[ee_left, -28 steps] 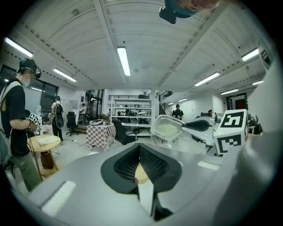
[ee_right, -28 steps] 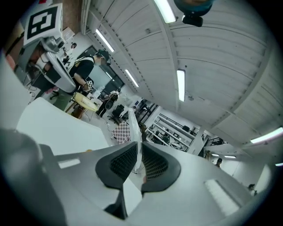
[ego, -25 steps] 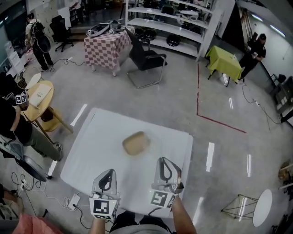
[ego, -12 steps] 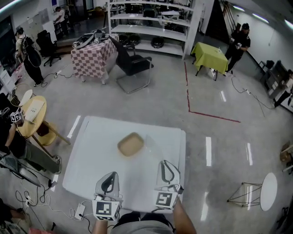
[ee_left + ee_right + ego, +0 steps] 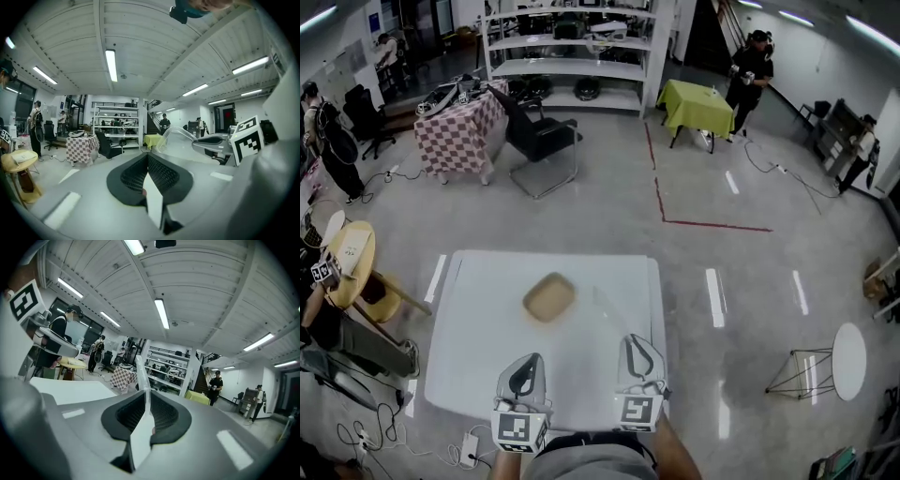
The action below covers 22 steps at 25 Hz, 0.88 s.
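Clear lid (image 5: 142, 380): thin see-through plastic with a rounded-square outline and a raised rim. From the right gripper view it shows edge-on, as a narrow strip rising straight up out of the jaws.
Right gripper (image 5: 146, 411): black ribbed pads are clamped on the lid's lower edge. The grey shell is smooth and matte.
Left gripper (image 5: 147, 173): jaws are pressed together with nothing between them. It has the same black mesh-textured pads and grey shell. The lid sits off to its right, near the other gripper's marker cube.
Tan tray (image 5: 549, 297): shallow, rounded-square, dull matte finish. It lies ahead of both grippers, roughly between their lines, apart from each and from the lid.
Table (image 5: 469, 366): flat white square top with a smooth surface. It is under and ahead of both grippers and carries the tray.
Floor (image 5: 741, 281): glossy grey beyond the table's far edge.
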Tool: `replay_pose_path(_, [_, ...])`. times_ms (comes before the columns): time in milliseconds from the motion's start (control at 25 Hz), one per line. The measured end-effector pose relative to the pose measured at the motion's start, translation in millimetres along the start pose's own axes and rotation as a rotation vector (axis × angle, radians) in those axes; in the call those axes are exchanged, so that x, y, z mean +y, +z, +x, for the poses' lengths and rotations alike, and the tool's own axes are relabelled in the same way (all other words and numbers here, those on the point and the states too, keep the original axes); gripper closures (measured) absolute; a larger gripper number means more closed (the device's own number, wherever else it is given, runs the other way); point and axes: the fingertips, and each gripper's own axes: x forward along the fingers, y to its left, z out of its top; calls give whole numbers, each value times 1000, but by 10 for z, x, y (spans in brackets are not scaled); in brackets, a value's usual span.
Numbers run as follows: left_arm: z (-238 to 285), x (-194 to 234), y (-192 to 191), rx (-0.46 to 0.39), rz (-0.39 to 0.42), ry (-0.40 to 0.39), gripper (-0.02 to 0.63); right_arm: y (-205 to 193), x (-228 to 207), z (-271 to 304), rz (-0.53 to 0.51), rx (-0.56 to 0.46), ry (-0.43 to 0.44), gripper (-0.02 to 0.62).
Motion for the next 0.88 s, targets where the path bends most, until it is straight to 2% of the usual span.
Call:
replay_pose_path(560, [283, -469, -36, 16, 33, -179, 594, -323, -334, -359, 111, 71, -114, 558])
replay_pose_path(880, [354, -635, -60, 20, 50, -240, 594, -492, -340, -502, 177, 108, -128, 558])
